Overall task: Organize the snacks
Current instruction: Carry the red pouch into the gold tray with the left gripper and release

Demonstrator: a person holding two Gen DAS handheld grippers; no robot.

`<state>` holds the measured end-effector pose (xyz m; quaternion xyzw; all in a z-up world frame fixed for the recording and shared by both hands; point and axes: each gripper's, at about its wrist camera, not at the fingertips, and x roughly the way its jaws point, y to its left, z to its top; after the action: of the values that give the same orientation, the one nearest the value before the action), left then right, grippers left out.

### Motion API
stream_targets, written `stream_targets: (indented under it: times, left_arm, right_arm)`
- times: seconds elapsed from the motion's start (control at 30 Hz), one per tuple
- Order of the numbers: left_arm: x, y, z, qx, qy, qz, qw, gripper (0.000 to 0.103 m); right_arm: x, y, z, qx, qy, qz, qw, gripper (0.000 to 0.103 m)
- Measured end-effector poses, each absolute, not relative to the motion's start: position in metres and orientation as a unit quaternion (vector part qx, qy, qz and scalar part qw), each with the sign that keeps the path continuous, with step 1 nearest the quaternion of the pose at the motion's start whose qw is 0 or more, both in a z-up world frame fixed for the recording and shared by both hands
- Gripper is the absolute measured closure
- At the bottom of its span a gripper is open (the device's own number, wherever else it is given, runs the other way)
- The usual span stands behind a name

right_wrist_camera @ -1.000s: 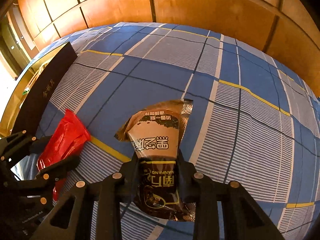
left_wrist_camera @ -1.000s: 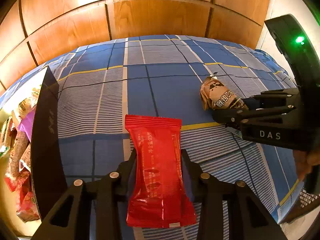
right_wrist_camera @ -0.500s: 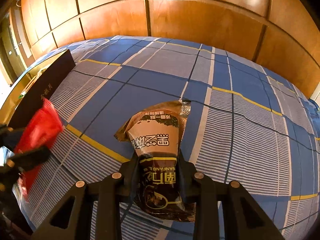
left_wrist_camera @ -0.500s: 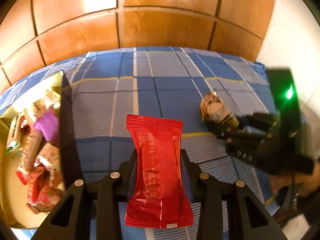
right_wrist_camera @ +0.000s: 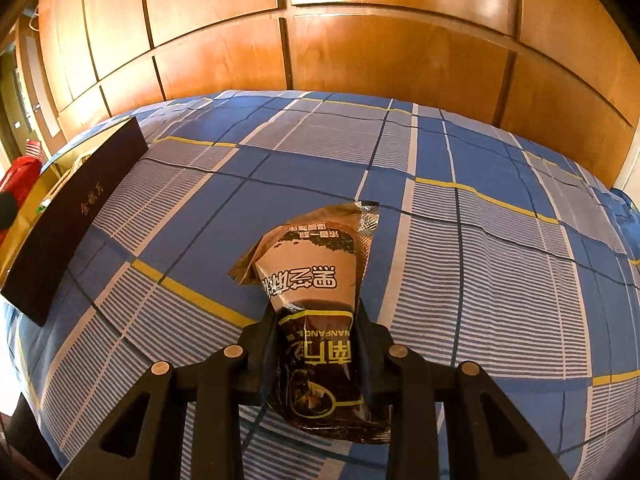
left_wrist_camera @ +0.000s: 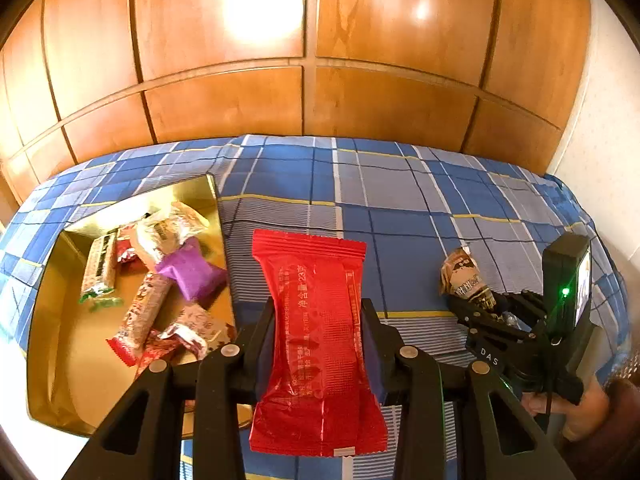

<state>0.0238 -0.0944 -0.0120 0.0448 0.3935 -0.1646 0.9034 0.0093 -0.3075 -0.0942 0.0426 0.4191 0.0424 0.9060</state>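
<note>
My left gripper [left_wrist_camera: 318,320] is shut on a red snack packet [left_wrist_camera: 316,336] and holds it above the blue plaid bed, just right of a gold box [left_wrist_camera: 52,344] with several snacks inside. My right gripper [right_wrist_camera: 316,320] is shut on a brown and black snack packet [right_wrist_camera: 316,304], held above the bed. In the left wrist view the right gripper [left_wrist_camera: 476,312] and its brown packet [left_wrist_camera: 464,278] are at the right. In the right wrist view the red packet [right_wrist_camera: 18,174] shows at the far left edge.
The box's dark outer wall [right_wrist_camera: 72,216] with gold lettering stands at the left of the right wrist view. The blue plaid bedspread [right_wrist_camera: 440,200] stretches to a wooden panelled wall [left_wrist_camera: 304,80]. A white wall [left_wrist_camera: 600,120] is at the right.
My left gripper rose and swung left with the red packet, so the gold box's inside came into view. My right gripper lifted with the brown packet.
</note>
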Motion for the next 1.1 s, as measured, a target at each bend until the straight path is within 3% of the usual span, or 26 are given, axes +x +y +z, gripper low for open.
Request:
stream_targets:
  times: [0.63,1.1]
  left_arm:
    - [0.027,-0.054,-0.006,0.022,0.393,-0.124,0.911,0.065]
    - [0.034,0.017,-0.015,0.009,0.404,-0.040,0.914,0.065]
  right_arm:
    - [0.008,-0.308,-0.094,0.043,0.416,0.040,0.907,0.070]
    - [0.008,-0.308,-0.093,0.045,0.416,0.040,0.908,0.070]
